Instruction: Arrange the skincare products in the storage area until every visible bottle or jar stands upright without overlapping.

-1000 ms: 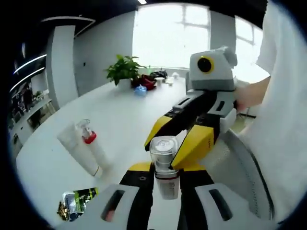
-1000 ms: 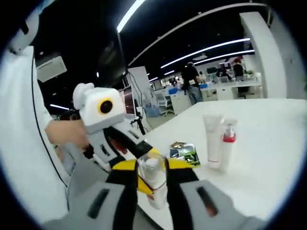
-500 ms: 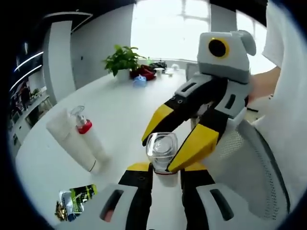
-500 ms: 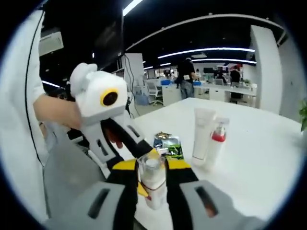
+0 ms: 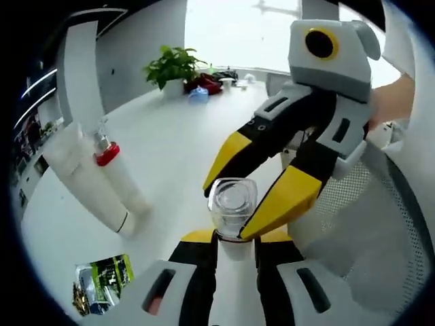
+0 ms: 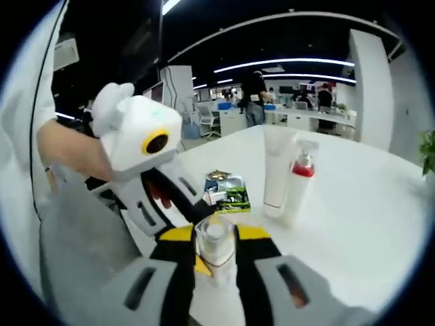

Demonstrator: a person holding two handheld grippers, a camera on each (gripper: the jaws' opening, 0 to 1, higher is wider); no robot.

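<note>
Nearest in the left gripper view, the left tongs (image 5: 234, 239) are closed on a small clear bottle (image 5: 232, 204), which stands between their yellow tips above the white counter (image 5: 170, 156). The right tongs (image 5: 253, 204) come in from the upper right and their two yellow tips sit on both sides of the clear cap of the same bottle, so both tongs grip it together. In the right gripper view the same thing is seen from the other side: the right tongs (image 6: 215, 246) hold the small clear bottle (image 6: 215, 248), and the left tongs (image 6: 194, 224) reach to it from the left, held by a person's hand (image 6: 68, 149).

A little farther on the counter lies a flat green and black sachet (image 5: 103, 282), also visible in the right gripper view (image 6: 228, 190). Beyond it a white tube (image 5: 88, 176) and a pump bottle with a red collar (image 5: 119, 173) stand close together, touching or almost touching. In the right gripper view the white tube (image 6: 275, 173) is left of the pump bottle (image 6: 298, 180).

Far away, near the window, a green plant (image 5: 173, 64) stands on the counter with some small things I cannot identify.
</note>
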